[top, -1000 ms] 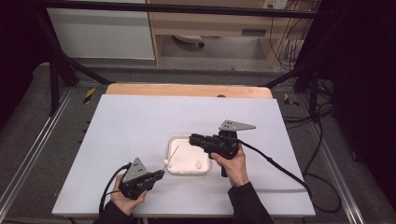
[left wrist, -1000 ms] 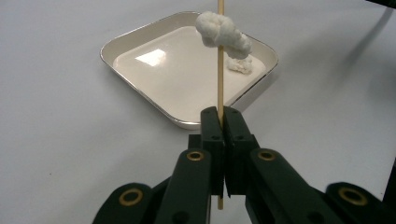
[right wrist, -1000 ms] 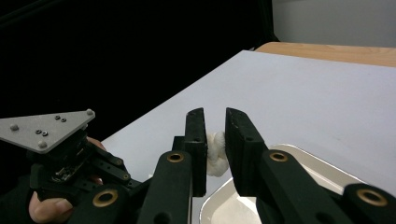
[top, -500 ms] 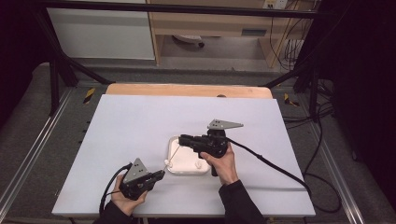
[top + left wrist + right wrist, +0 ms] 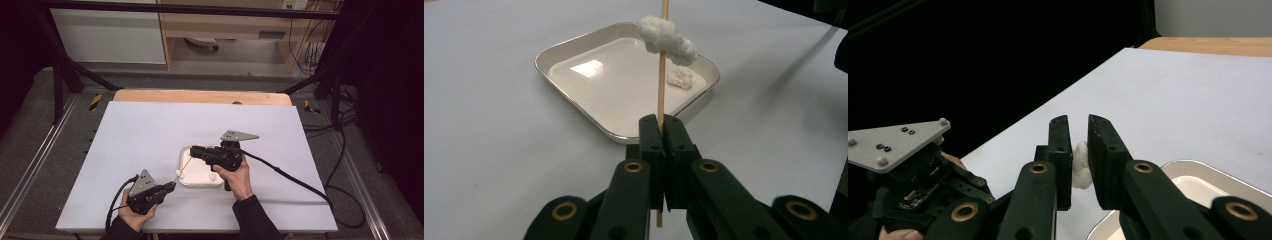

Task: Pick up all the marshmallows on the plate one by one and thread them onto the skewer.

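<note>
A thin wooden skewer stands clamped in my left gripper, which is shut on its lower end. A white fluffy lump is threaded on the skewer above the jaws. Behind it lies a white square tray with another white lump in it. In the high view the left gripper sits at the tray's front left corner, the skewer slanting up toward my right gripper. The right gripper is shut on a small white lump, held over the tray's left edge.
The white table top has free room to the left, right and back of the tray. A wooden strip runs along its far edge. The right gripper's cable trails over the table to the right. Dark frame rails flank the table.
The right gripper has shifted a little left across the tray toward the skewer's top end, carrying its white lump. The left gripper and skewer have stayed in place.
</note>
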`<action>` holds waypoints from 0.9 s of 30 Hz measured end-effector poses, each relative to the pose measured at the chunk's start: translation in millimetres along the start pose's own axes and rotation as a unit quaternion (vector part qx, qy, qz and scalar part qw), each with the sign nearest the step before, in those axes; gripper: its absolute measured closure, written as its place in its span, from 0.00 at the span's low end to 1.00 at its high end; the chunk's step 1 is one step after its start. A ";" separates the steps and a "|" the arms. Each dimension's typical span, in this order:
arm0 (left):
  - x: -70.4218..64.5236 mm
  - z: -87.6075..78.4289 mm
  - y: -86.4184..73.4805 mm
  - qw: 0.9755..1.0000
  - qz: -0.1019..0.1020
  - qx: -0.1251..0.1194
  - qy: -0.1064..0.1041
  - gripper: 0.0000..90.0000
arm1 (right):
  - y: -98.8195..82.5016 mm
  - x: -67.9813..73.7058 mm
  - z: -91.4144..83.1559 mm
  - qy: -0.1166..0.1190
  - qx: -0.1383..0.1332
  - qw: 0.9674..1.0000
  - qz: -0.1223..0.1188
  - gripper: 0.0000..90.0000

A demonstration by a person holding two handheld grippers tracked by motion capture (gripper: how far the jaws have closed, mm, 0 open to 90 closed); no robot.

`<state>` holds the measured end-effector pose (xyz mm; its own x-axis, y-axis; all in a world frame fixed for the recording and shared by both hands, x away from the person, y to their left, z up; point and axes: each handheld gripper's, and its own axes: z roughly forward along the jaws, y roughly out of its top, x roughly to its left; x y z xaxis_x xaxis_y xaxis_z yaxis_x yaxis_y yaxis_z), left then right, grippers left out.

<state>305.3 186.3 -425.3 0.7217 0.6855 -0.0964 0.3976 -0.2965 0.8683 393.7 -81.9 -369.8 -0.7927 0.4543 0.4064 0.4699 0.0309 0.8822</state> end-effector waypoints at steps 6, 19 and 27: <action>-1.0 0.9 -1.0 1.000 -0.002 -0.002 0.001 0.98 | -4.1 0.8 4.6 0.010 -0.018 1.000 0.013 0.90; -3.5 0.9 -1.1 1.000 -0.011 -0.015 0.001 0.99 | -13.0 3.4 11.7 0.037 -0.049 0.998 0.030 0.91; -4.7 1.4 1.3 1.000 -0.014 -0.020 0.000 0.99 | -15.9 5.1 13.3 0.043 -0.061 0.997 0.035 0.91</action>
<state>303.2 181.8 -424.4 0.7103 0.6932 -0.1219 0.3950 -0.2492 0.8842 387.4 -68.2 -384.9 -0.7925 0.3734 0.4822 0.4791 -0.1082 0.8711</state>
